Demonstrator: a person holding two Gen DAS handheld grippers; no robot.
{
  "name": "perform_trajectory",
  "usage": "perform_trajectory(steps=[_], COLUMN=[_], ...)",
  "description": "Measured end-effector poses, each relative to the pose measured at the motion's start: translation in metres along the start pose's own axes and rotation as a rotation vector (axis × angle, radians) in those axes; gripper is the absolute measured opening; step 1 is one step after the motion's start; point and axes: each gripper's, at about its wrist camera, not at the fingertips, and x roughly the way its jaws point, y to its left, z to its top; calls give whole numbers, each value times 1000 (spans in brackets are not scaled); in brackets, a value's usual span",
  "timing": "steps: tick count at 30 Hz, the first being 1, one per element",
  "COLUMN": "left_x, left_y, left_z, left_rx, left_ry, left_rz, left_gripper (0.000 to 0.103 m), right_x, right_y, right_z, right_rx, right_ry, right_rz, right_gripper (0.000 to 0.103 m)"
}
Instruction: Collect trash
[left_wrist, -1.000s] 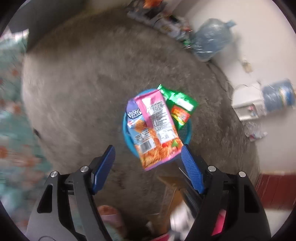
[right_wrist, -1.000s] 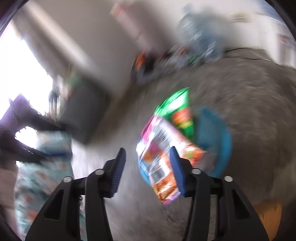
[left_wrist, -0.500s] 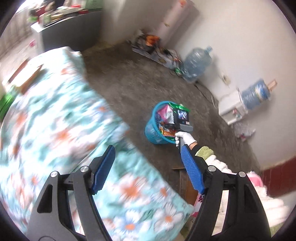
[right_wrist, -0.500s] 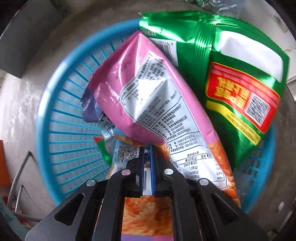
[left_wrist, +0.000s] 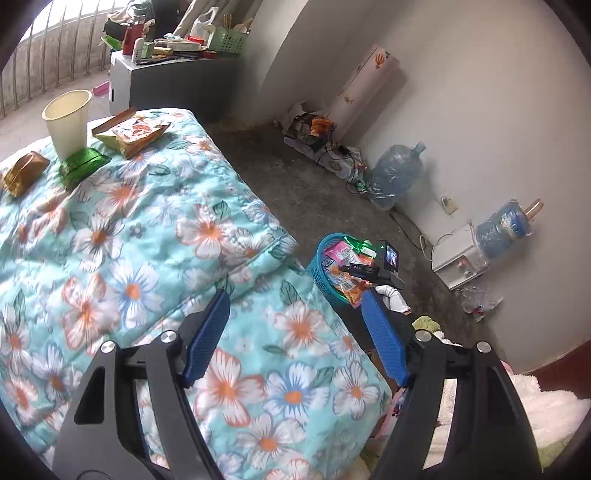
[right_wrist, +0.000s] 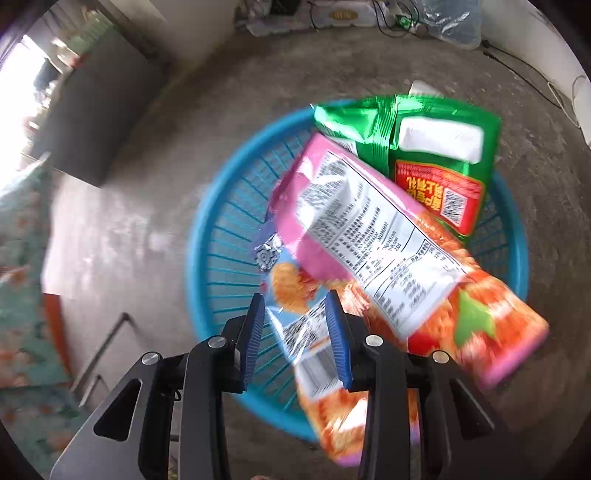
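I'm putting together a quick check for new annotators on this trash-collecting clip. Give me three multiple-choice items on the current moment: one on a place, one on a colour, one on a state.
1. Where does the cream cup stand?
A. on the floral quilt
B. in the basket
C. on the floor

2. What colour is the basket that holds the snack bags?
A. red
B. blue
C. white

3. How does the left gripper stand?
A. shut on a snack bag
B. shut with nothing in it
C. open with nothing between its fingers

Key: 1 A, the cup sits on the floral quilt beside the packets. 2 B, its ribbed wall is blue under the pink bag and the green bag. 3 C, its blue fingers stand wide apart with only quilt visible between them.
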Motion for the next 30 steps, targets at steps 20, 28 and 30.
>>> perform_trajectory(steps=[20,28,30], left_x=[-96,-105,-107], left_y=[-12,-13,-11], left_z=[-104,-141,-149], left_rx=[-54,-100,-123], left_ry=[-319,-324,-330], left_rz=[275,442,460], left_gripper=[94,94,94], right_x=[-347,-377,-379], right_y=[201,243,248], right_z=[-267,-338,-346], right_rx=[-421,-489,-519], right_ry=[-592,-584,-573], right_rz=[220,141,83], right_gripper=[86,96,96])
